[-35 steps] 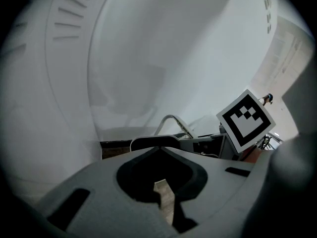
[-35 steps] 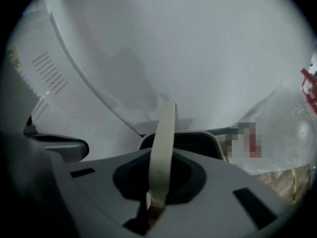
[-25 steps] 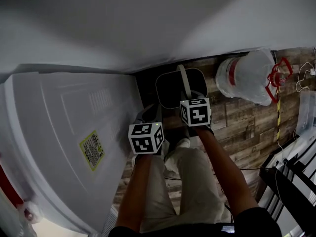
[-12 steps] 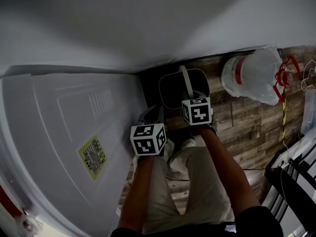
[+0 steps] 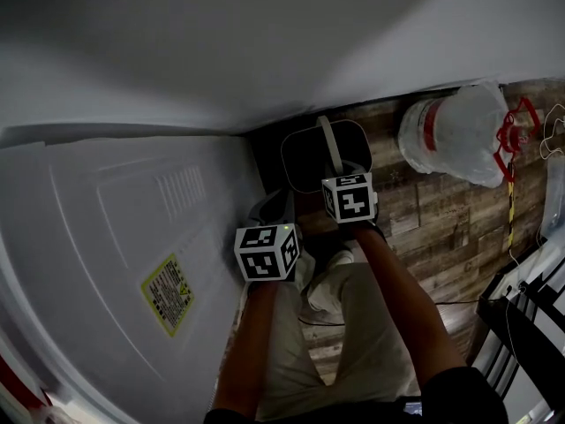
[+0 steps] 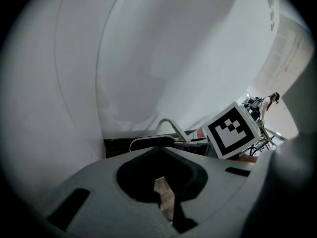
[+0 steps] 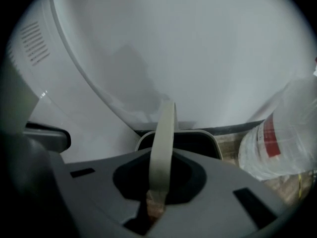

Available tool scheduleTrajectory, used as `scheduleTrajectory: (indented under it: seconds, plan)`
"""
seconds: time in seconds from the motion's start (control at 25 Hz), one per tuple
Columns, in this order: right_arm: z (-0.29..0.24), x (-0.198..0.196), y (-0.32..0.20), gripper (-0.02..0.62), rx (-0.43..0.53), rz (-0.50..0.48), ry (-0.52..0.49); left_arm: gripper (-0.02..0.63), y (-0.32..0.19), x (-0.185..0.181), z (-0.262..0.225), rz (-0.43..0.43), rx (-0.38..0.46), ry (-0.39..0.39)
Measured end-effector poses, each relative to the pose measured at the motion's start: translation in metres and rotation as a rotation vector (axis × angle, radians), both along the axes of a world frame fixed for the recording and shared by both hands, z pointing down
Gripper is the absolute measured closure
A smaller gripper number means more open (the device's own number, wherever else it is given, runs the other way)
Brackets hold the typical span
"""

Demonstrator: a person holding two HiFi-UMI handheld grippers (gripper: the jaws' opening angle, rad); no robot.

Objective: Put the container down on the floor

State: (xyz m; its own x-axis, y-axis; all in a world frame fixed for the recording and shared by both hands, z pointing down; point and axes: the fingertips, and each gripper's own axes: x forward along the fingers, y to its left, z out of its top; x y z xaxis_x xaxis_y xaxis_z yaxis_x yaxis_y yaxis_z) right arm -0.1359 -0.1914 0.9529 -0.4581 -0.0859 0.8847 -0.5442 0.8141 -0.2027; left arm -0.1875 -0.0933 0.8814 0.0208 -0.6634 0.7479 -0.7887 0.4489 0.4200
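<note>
Container [image 5: 313, 153], dark and round-cornered, down in the corner between white wall [image 5: 265, 42] and white appliance [image 5: 132, 237], low at the plank floor [image 5: 424, 219]; resting on it or just above, impossible to tell; hung by its pale handle [image 7: 163, 148], pinched upright in the right tongs [image 7: 157, 202], closed tight on the strap; left tongs [image 6: 166, 202] drawn together, holding nothing, near the appliance, apart from the container; clear plastic jug [image 5: 455, 135] with red band lying on the floor near the container.
</note>
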Motion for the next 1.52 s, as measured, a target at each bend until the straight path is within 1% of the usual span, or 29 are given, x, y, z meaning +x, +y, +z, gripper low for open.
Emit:
scheduleTrajectory:
  seconds: [0.32,0.6,1.04,1.2,1.36,1.52]
  plan:
    - [0.006,-0.008,0.004,0.565,0.011,-0.002,-0.034,0.591,-0.003,0.002,0.012,0.025,0.001,0.011]
    - [0.007,-0.004,0.007,0.565,0.018,0.008,-0.039,0.591,0.0,0.008,0.016,0.041,-0.001,0.024]
    - [0.014,0.022,0.015,0.565,0.036,0.033,-0.013,0.591,0.0,0.01,0.023,0.047,-0.031,0.006]
    - [0.018,0.034,0.013,0.565,0.041,0.047,-0.006,0.591,-0.007,0.025,0.029,0.093,-0.047,-0.009]
    - [0.019,0.043,0.009,0.565,0.03,0.075,0.0,0.591,-0.015,0.037,0.031,0.127,-0.052,-0.006]
    - [0.015,0.049,0.006,0.565,0.032,0.063,-0.001,0.591,-0.023,0.049,0.033,0.15,-0.053,-0.002]
